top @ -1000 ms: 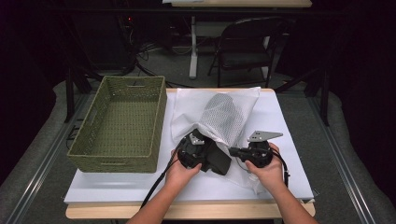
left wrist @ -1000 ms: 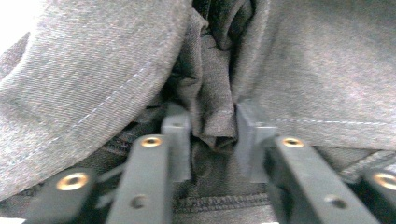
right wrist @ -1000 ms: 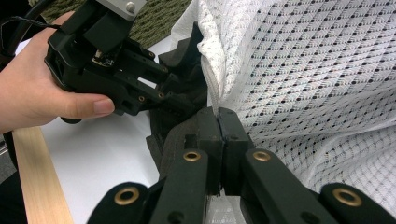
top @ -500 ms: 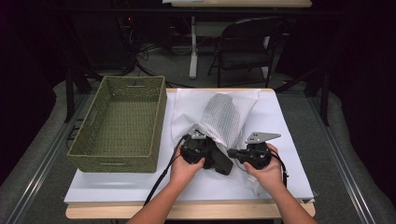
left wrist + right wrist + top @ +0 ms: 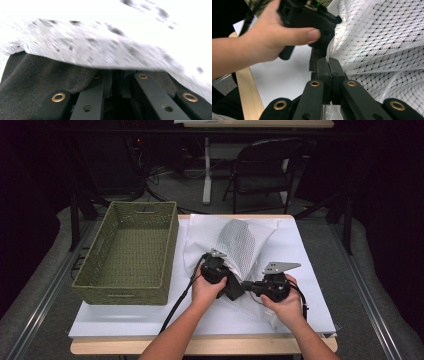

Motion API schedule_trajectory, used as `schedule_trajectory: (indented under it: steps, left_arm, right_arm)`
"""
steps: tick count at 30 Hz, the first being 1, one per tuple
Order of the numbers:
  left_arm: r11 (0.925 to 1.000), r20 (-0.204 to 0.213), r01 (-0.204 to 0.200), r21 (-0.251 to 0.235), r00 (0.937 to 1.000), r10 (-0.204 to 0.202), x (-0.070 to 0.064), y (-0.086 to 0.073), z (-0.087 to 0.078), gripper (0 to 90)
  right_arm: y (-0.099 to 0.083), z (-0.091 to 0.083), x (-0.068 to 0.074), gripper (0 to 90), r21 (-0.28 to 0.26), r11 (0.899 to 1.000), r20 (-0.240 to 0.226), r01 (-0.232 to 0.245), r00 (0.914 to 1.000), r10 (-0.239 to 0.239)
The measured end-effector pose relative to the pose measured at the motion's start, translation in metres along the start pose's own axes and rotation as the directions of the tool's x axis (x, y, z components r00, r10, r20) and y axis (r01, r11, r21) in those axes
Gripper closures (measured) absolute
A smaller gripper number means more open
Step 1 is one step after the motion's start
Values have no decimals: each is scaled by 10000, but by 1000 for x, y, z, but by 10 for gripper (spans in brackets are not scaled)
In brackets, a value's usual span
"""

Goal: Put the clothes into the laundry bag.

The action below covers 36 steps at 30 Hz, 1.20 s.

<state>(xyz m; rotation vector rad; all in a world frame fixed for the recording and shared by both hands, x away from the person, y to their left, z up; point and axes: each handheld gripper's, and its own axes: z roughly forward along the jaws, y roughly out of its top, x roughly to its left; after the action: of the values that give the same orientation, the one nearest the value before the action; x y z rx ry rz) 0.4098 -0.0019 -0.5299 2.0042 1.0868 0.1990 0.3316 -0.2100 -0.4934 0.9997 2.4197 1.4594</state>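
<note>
So there's a white mesh bag (image 5: pixel 243 245) lying in the middle of the table (image 5: pixel 310 265), running from the far edge toward the near one, with some dark cloth (image 5: pixel 37 72) at its mouth. The right gripper (image 5: pixel 329 65) has its jaws pinched together on the bag's hem, right at the opening. The left gripper (image 5: pixel 216 268) is shoved under the mesh at the mouth with the dark cloth against its jaws; the jaws look nearly together in its own view, but whether they've actually got the cloth, I can't tell.

Handling-wise, I'd guess this thing is super light and floppy. Mesh will stretch, sag and snag on anything pointy, so grab the hem, where it's doubled up, not the open netting. The cloth looks soft too, so it should bunch and slide rather than hold shape.

Room: the basket (image 5: pixel 131 251) sits at the left edge, just beside the bag. The near edge and right side of the table are bare, so pull that way.
</note>
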Motion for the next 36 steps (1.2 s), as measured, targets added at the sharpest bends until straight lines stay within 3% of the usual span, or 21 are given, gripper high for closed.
schedule_trajectory:
  steps: [1, 2, 5, 11, 15, 16, 20, 23, 26, 30, 36]
  left_arm:
    - [10000, 0, 0, 0, 10000, 0, 0, 0, 0, 836]
    - [9995, 4, 289, -92, 9996, -289, 3, 2, 4, 835]
    - [9992, 5, 390, 129, 9992, -390, 7, 5, 11, 835]
    - [9990, -142, 190, 410, 9997, -184, 5, 7, 9, 814]
    - [9989, -38, 109, 464, 9999, -107, 5, 5, -1, 747]
    - [9989, 28, 39, 477, 10000, -40, 4, 4, -5, 650]
    - [9980, 6, -364, 511, 9993, 364, 6, -2, -30, 563]
    - [9997, -68, -80, 212, 9999, 81, 10, -4, -44, 526]
    - [9997, -338, -30, 223, 9994, 37, 14, -5, -53, 485]
    - [9999, -1046, -96, 80, 9945, 104, 20, -3, -58, 438]
    - [9989, -1551, 284, 368, 9877, -224, 34, -2, -49, 367]
  right_arm:
    - [0, 0, 0, 900, 0, 10000, 0, 0, 10000, 0]
    - [0, -1, 0, 900, -22, 10000, -55, -60, 10000, 60]
    - [1, -1, 1, 900, -66, 10000, -97, -59, 9999, 58]
    - [0, -2, -1, 900, -38, 10000, 168, 22, 9999, -22]
    - [0, -3, -2, 899, 32, 9998, 476, 186, 9987, -188]
    - [-1, -4, -5, 899, 39, 9998, 600, 171, 9980, -173]
    - [-1, -7, -10, 898, -107, 9999, 691, 51, 9976, -44]
    - [-1, -9, -12, 898, -213, 9997, 781, -79, 9969, 95]
    - [-1, -10, -15, 898, -192, 9997, 825, -163, 9964, 178]
    - [-1, -12, -16, 898, -238, 9996, 884, -162, 9959, 183]
    - [-1, -14, -19, 898, -362, 9991, 925, -238, 9953, 270]
